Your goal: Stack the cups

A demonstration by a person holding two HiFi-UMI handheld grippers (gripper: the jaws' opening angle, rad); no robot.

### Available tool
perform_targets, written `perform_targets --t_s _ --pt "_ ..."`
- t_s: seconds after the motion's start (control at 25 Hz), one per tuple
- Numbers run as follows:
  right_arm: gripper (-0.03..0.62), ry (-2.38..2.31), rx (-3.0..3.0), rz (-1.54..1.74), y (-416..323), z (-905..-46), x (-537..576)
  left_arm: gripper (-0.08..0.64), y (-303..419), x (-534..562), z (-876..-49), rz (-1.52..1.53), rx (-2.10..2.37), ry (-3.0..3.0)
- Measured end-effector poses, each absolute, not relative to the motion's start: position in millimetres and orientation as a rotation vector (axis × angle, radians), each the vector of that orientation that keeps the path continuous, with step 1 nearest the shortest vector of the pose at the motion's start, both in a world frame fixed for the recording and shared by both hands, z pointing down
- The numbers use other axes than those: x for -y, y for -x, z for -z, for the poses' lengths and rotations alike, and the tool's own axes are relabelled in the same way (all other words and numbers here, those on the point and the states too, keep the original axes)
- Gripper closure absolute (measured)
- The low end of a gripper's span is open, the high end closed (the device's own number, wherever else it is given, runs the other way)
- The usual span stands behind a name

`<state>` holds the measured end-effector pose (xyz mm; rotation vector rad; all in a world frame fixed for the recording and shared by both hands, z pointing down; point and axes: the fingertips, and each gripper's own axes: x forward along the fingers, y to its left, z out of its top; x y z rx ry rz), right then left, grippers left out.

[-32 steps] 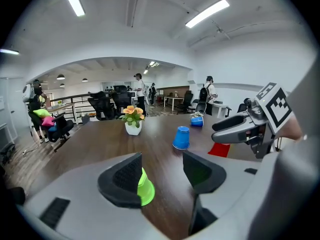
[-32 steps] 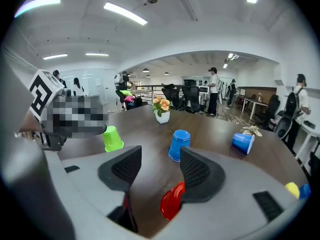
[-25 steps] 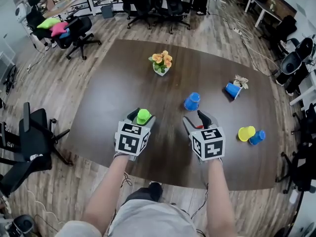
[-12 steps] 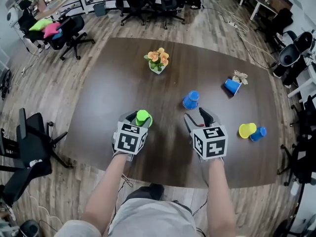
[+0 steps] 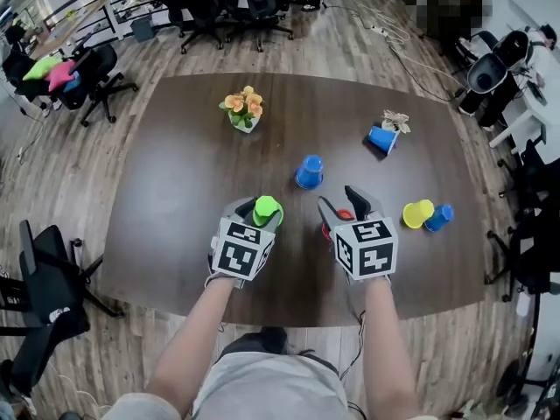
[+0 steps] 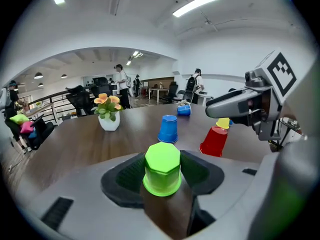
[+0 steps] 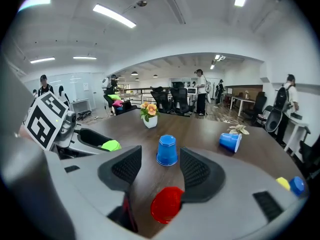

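Plastic is my guess for these cups: thin-walled, light, a little springy and smooth, so each will likely slide or tip at a nudge and dent under a hard squeeze; take one across its side wall, about halfway up, with only enough pressure to carry it. Your left tongs (image 5: 257, 208) have just been closing and grip the green cup (image 6: 162, 168) mouth down, a pad against each side of its wall; in the head view it sits tilted, seemingly clear of the surface (image 5: 175, 173). Your right tongs (image 5: 340, 203) stand wide apart and hold nothing; they hover over the red cup (image 7: 165, 204), which stands mouth down on the surface just beside the right-hand pad, untouched as far as I can judge. Beyond it an inverted blue cup (image 5: 309, 171) stands near the middle, apart from the rest; further right a second blue cup (image 5: 381, 138) lies on its side next to a dried sprig (image 5: 395, 121), and whether the sprig sits inside it you cannot tell; near the right edge a yellow cup (image 5: 416, 213) and a third blue cup (image 5: 440, 217) lie on their sides, touching. Every inverted cup hides its inside, so nothing can be said of contents there; the white pot (image 5: 245, 122) holds orange flowers (image 5: 243, 103).
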<state>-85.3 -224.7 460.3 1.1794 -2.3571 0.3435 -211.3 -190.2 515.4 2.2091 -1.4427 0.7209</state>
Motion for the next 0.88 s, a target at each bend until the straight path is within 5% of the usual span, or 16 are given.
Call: perform_targets --t_s 0.88 --pt "0.367 -1.351 2.266 -0.409 7.0 -463.2 207.0 0.341 111.8 188.2 -523.7 -0.834 1.212 -2.371"
